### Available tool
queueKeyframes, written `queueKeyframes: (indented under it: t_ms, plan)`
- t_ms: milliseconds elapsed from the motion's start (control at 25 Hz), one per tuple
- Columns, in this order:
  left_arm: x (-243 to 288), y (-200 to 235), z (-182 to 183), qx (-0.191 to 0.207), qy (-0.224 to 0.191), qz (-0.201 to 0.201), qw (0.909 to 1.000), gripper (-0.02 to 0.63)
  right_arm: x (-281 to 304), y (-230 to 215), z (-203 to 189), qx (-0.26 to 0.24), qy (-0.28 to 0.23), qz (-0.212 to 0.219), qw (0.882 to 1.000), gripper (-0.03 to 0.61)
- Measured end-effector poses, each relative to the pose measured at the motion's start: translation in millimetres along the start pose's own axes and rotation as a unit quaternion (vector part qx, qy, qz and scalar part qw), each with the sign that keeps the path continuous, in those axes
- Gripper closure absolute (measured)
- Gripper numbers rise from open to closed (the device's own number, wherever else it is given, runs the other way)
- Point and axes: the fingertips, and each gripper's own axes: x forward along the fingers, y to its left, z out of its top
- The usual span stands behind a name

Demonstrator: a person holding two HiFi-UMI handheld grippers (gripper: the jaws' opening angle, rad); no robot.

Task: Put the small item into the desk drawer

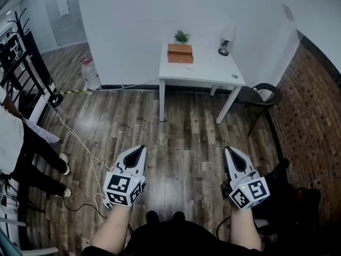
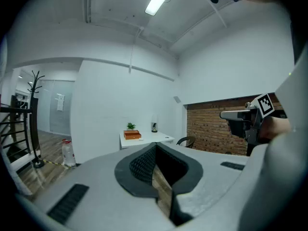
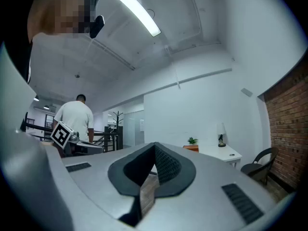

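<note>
A white desk (image 1: 213, 71) stands against the far wall, well away from me. On it sits an orange drawer box (image 1: 180, 53) with a small plant (image 1: 181, 36) behind it. A small white item (image 1: 191, 68) lies just in front of the box. My left gripper (image 1: 140, 151) and right gripper (image 1: 229, 151) hang over the wooden floor, both shut and holding nothing. The left gripper view shows the desk (image 2: 147, 139) and the box (image 2: 132, 134) far beyond the shut left gripper (image 2: 155, 146). In the right gripper view the desk (image 3: 222, 152) lies beyond the shut right gripper (image 3: 155, 146).
A lamp (image 1: 225, 47) and a small dark disc (image 1: 235, 77) are also on the desk. A dark chair (image 1: 262, 94) stands to its right by the brick wall. A person (image 1: 24, 143), railings and a floor cable (image 1: 74, 137) are at the left, a bottle (image 1: 90, 73) by the wall.
</note>
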Motion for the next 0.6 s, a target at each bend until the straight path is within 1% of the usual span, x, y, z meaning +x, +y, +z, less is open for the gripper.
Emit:
queueKeyframes:
  t_ms: [280,440,520,600]
  plan:
    - [3.4,-2.9,-3.3,-0.001,0.006,0.003,1.0000,0.611,2.2,-0.3,-6.7,0.002,0.003,0.010,1.000,0.575]
    - [5.7,-10.4,-6.6,0.000,0.010,0.003,0.9999,0.611,-4.1,-6.5,-9.3,0.017,-0.002,0.014,1.000,0.575]
    - [8.0,-14.3,-10.0,-0.003,0.014,0.006,0.9999,0.611,-10.7,-14.1,-9.9,0.017,-0.002,0.007,1.000,0.575]
    - [9.8,-18.8,-15.2,-0.006,0.020,0.010,0.9997,0.611,-19.3,-22.9,-12.8,-0.002,0.006,-0.009,1.000,0.575]
